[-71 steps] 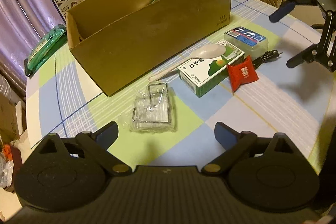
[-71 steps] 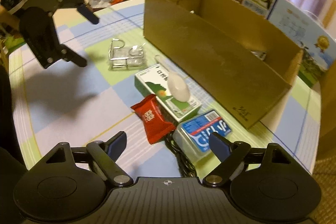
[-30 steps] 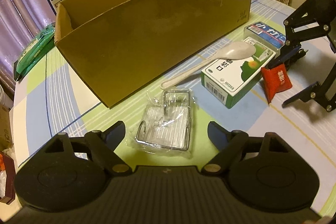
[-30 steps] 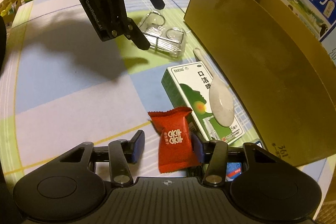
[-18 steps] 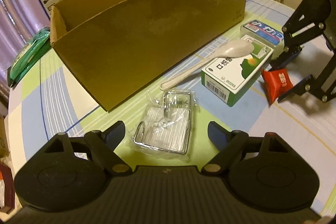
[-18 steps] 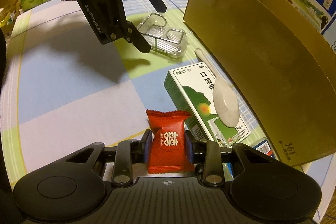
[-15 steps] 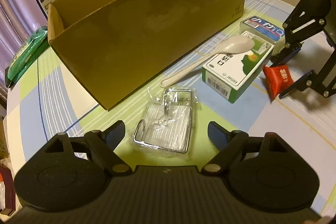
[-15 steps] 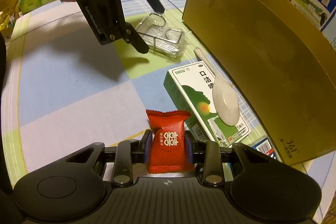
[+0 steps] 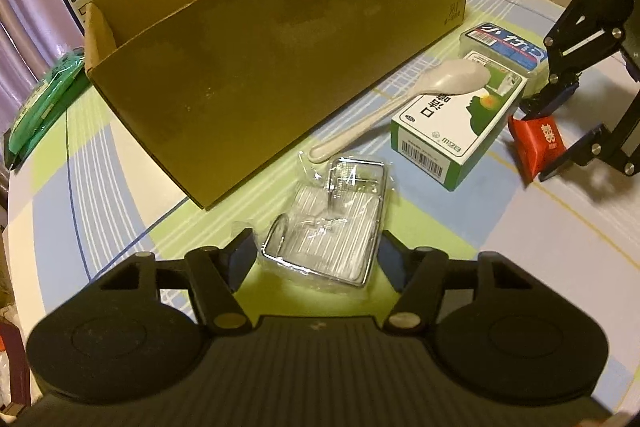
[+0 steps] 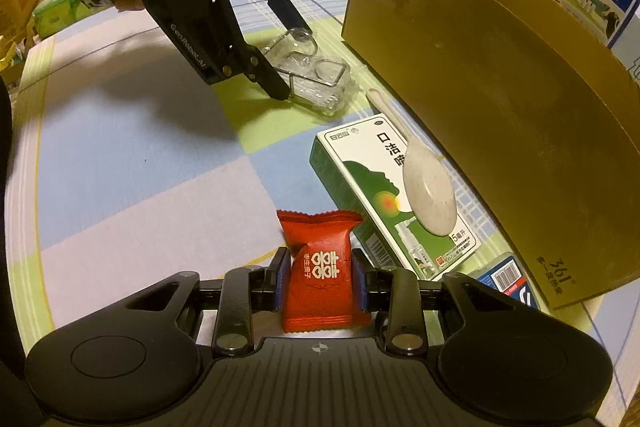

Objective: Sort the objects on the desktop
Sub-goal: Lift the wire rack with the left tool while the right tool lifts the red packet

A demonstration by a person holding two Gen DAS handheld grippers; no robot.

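Desktop objects: two in the grippers, none seen boxed yet

Right gripper [image 10: 320, 279] is clamped on the red candy packet [image 10: 320, 267], low over the desk [image 10: 140, 163]. Left gripper [image 9: 316, 251] straddles the bagged wire rack [image 9: 328, 227], its jaws narrowed beside it; contact is unclear. Spoon [image 9: 404, 103], green-and-white box [image 9: 456, 127] and blue-labelled case [image 9: 504, 45] lie outside the cardboard box [image 9: 280, 39]. Most sorting seems left.

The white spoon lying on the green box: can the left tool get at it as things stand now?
Probably not at once. The left tool already has its fingers on both sides of the bagged wire rack, so it is busy. The white spoon itself lies uncovered on the green box, beyond the rack.
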